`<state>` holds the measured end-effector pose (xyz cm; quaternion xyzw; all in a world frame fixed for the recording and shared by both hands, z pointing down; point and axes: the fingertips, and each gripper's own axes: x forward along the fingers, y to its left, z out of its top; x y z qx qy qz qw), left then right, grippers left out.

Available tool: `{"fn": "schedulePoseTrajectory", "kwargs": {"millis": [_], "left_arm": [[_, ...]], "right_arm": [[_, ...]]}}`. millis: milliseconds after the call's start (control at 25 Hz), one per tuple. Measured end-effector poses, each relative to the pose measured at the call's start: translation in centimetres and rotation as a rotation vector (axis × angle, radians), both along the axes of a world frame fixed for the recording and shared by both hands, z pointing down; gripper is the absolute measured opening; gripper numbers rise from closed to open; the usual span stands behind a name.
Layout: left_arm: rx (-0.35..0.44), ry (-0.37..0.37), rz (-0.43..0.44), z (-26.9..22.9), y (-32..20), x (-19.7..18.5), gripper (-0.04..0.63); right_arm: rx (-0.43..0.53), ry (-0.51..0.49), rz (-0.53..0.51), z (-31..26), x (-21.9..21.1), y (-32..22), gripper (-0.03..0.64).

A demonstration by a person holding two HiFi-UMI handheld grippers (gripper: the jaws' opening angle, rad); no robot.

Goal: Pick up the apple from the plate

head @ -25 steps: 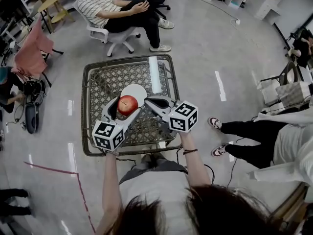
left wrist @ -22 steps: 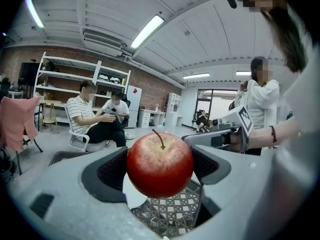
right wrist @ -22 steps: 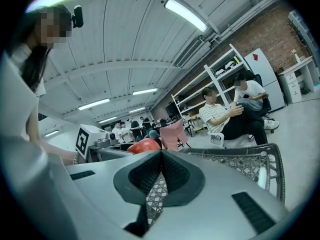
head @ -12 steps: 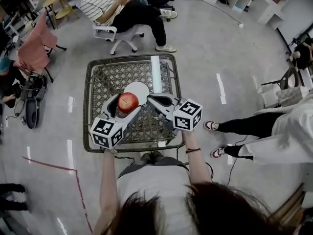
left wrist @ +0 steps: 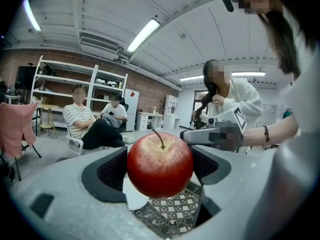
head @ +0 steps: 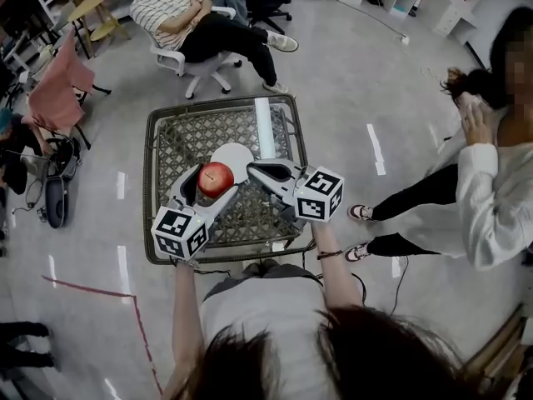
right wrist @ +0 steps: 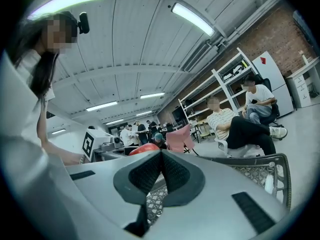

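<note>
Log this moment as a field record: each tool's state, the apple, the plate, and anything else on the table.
left tool: shut on the apple, one jaw on each side
right tool: shut, nothing between its jaws, held over the table beside the left tool
apple: red, stem up, appears lifted clear of the plate
plate: white, nothing on it, on the wire-mesh table
also on table: white tube, lying beside the plate's far right side
task status: apple grasped, looks picked up
</note>
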<state>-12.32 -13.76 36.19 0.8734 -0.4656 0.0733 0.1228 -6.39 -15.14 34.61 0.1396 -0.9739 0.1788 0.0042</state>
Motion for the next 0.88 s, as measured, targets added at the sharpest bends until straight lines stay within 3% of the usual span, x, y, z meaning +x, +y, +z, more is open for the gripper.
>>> {"fn": "schedulePoseTrajectory", "kwargs": {"millis": [880], "left_arm": [[-0.003,0.007,-0.003,0.2,-0.3,-0.3,0.400]], "right_arm": [[0.001,-0.017,-0.012,0.2,-0.4,-0.3,0.009]]}}
